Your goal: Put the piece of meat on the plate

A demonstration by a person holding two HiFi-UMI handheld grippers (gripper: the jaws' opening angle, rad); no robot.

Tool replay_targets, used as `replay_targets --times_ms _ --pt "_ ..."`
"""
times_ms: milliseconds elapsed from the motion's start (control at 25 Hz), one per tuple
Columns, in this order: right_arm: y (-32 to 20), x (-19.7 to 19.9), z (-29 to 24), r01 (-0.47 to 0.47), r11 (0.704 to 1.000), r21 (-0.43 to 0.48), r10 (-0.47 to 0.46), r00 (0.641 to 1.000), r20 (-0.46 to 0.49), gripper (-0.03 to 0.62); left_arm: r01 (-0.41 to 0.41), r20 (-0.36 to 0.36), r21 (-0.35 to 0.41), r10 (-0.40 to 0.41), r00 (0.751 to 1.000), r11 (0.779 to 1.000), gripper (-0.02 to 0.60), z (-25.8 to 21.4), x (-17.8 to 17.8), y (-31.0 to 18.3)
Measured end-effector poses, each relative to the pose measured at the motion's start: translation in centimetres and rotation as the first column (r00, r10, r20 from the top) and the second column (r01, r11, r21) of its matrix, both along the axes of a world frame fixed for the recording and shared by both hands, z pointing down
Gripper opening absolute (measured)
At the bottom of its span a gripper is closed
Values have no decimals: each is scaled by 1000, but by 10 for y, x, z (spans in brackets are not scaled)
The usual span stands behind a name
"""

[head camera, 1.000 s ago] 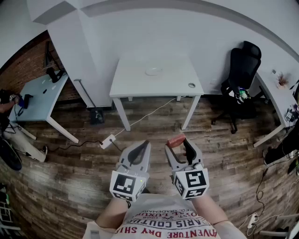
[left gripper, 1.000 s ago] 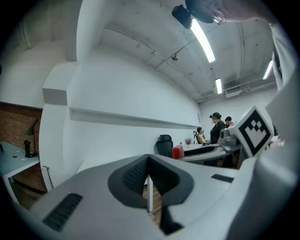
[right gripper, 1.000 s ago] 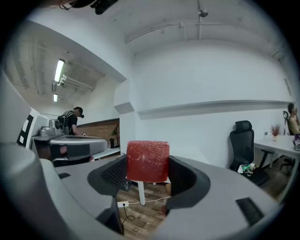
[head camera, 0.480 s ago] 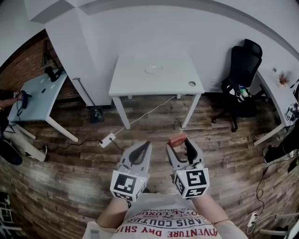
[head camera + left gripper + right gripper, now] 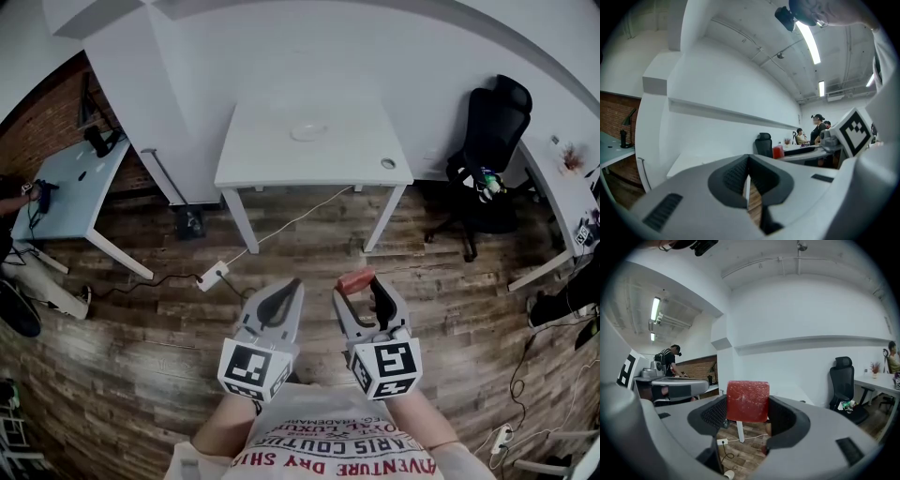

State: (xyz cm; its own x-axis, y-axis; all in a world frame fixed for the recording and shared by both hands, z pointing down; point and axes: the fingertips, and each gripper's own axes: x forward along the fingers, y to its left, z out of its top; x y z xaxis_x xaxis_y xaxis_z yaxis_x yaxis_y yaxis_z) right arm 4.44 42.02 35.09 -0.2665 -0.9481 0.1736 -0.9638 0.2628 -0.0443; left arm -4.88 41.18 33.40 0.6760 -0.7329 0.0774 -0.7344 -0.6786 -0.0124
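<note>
A red piece of meat (image 5: 356, 280) (image 5: 747, 401) sits clamped between the jaws of my right gripper (image 5: 360, 291) (image 5: 747, 408), held over the wooden floor. My left gripper (image 5: 282, 296) (image 5: 748, 180) hangs beside it, jaws shut with nothing between them. A small white plate (image 5: 308, 132) lies far ahead on the white table (image 5: 281, 159), near its back middle. Both grippers are well short of the table.
A round cable hole (image 5: 388, 164) marks the table's right front corner. A black office chair (image 5: 490, 141) stands to the right, a light blue desk (image 5: 66, 187) to the left. A power strip and white cable (image 5: 214, 276) lie on the floor between me and the table.
The table has drawn slightly nearer in the head view. Both grippers keep the same pose, the meat still held in the right one.
</note>
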Motion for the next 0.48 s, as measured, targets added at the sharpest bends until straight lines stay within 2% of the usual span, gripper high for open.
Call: replay_targets --times_ms 280,480 --pt "-58 -3 1 -19 1000 -19 19 1000 -12 278 -22 -16 -20 22 1000 1000 -1 1 -2 -63" --pt "-118 -14 -2 -46 998 -33 46 999 -2 278 -41 15 6 41 999 999 -1 -4 -13 -127"
